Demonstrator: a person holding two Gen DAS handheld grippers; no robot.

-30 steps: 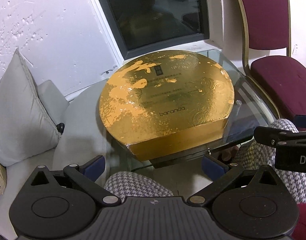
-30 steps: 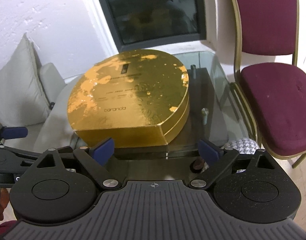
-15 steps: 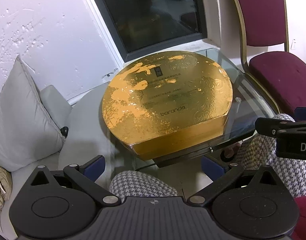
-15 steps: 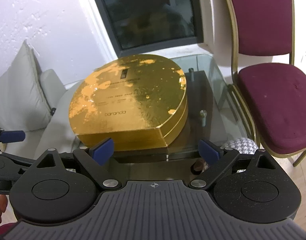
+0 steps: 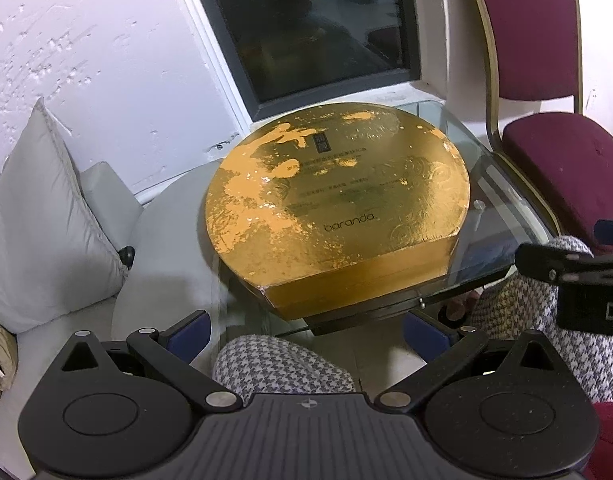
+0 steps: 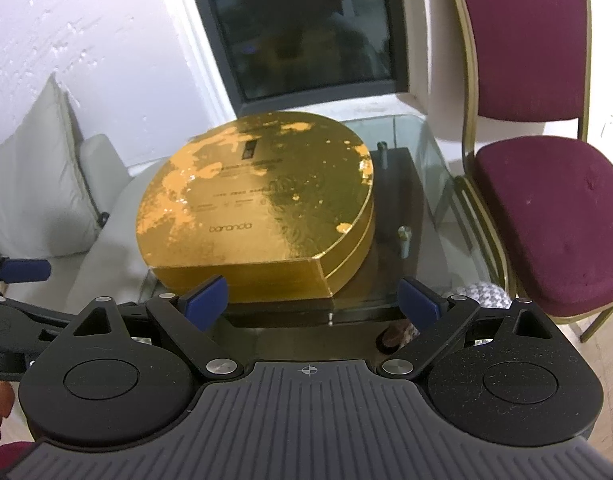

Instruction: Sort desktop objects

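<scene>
- Left wrist view: a large round gold foil box (image 5: 338,208) with one flat-cut side and the word "baranda" on its lid lies flat in the centre of the frame, on a clear glass tabletop (image 5: 494,216).
- At the bottom of that frame the left gripper (image 5: 306,330) has its blue-tipped fingers (image 5: 190,328) spread wide — nothing sits between them, and they are short of the box's flat side.
- Below the glass, houndstooth-patterned fabric (image 5: 282,364) shows at lower centre and lower right.
- At the right edge, a black part of the other gripper juts into the frame.
- Right wrist view: the same gold box fills the middle of the frame, its flat side facing the camera; its lid and base show as two stacked layers.
- The right gripper (image 6: 312,300) stands at the bottom with its blue fingers (image 6: 208,296) wide apart and empty — the left tip overlaps the box's near lower edge in the picture; whether it touches cannot be told.
- A maroon upholstered chair with a gold metal frame (image 6: 546,208) stands at the right, beside the tabletop.
- A grey cushion (image 6: 34,184) leans at the left against a white wall, and a dark window (image 6: 306,24) sits at top centre.
</scene>
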